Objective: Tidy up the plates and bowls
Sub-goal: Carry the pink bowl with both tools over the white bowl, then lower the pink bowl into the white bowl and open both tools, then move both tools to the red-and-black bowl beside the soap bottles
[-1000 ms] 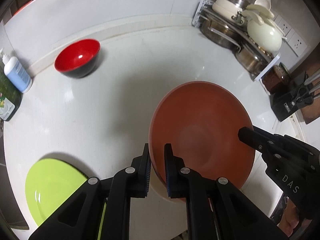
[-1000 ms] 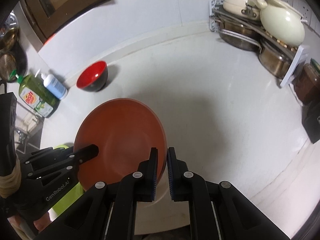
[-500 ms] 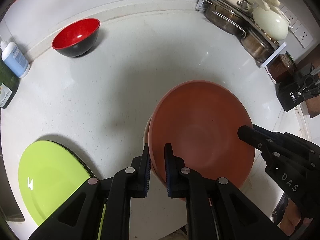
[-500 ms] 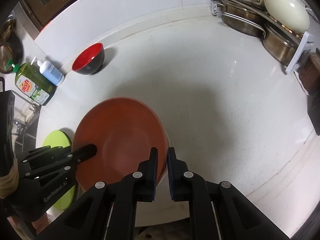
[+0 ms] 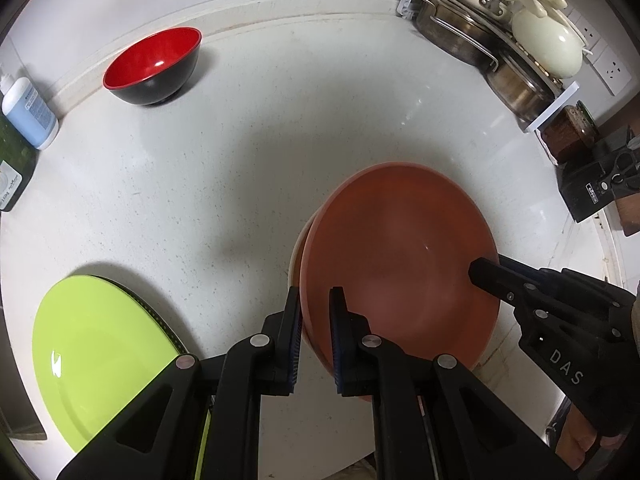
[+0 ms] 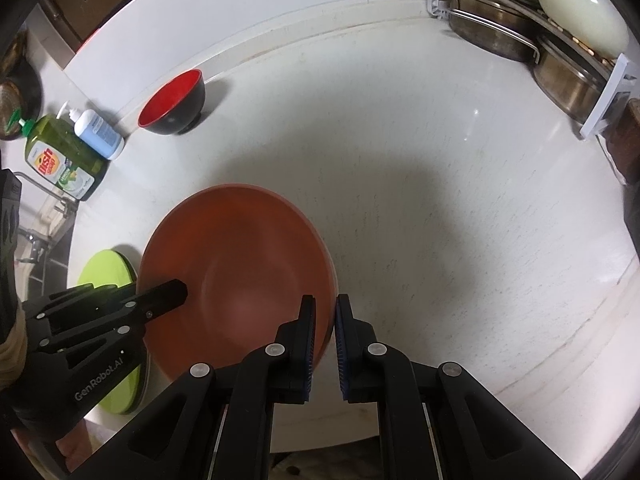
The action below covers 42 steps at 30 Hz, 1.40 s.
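An orange-brown plate (image 5: 400, 264) (image 6: 240, 264) with a cream underside hangs above the white counter, tilted. My left gripper (image 5: 315, 300) (image 6: 176, 290) is shut on its left rim. On the opposite rim my right gripper (image 6: 325, 304) (image 5: 484, 270) is shut as well. A lime green plate (image 5: 100, 352) (image 6: 106, 268) lies flat at the counter's front left, partly hidden by the left gripper. Near the back wall on the left stands a bowl (image 5: 154, 66) (image 6: 174, 104), red inside and black outside.
Two soap bottles (image 6: 72, 148) stand at the far left by a sink tap (image 6: 36, 244). A rack of steel pots and a cream lidded pot (image 5: 516, 48) (image 6: 560, 40) fills the back right corner. A black knife block (image 5: 596, 184) sits on the right.
Both grippers have kept their hold on the orange plate and carried it upward and back toward the counter's front. More of the green plate now shows.
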{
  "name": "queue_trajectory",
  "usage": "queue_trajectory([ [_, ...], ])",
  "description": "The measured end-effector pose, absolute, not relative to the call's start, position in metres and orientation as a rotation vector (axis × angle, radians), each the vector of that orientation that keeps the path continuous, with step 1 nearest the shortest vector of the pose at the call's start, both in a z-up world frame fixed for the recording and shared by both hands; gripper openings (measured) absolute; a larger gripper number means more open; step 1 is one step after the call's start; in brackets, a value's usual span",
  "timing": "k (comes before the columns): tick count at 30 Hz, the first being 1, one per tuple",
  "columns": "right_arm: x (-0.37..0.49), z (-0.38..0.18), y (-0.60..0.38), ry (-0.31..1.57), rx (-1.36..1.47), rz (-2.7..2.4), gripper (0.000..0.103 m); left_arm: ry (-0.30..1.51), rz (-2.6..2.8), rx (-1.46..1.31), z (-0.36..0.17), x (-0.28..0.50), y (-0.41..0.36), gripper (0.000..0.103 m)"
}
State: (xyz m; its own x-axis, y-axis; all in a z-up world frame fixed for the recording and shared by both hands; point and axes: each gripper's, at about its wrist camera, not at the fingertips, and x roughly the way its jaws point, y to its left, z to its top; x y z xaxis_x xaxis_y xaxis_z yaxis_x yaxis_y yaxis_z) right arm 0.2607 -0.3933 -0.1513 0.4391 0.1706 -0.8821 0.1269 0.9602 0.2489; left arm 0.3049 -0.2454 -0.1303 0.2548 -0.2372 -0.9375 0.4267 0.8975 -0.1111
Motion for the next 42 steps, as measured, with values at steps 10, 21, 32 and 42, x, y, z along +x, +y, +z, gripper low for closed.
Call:
queue_trajectory([
  [10,0.262,-0.157,-0.392,1.132,0.299,0.037,0.011,1.219,-0.466,0.180,-0.127,0.307,-0.245,0.035],
  [21,0.263,-0.144,-0.387,1.088,0.269,0.034,0.036,1.152,-0.433,0.179,-0.114,0.310,-0.232,0.053],
  [32,0.275,-0.111,-0.375,0.987,0.262,0.069,0.043,1.079,-0.395,0.156,-0.092,0.320,-0.210,0.060],
  [42,0.306,-0.081,-0.351,0.880,0.227,0.099,0.053,0.958,-0.330,0.179,-0.063,0.344,-0.181,0.072],
])
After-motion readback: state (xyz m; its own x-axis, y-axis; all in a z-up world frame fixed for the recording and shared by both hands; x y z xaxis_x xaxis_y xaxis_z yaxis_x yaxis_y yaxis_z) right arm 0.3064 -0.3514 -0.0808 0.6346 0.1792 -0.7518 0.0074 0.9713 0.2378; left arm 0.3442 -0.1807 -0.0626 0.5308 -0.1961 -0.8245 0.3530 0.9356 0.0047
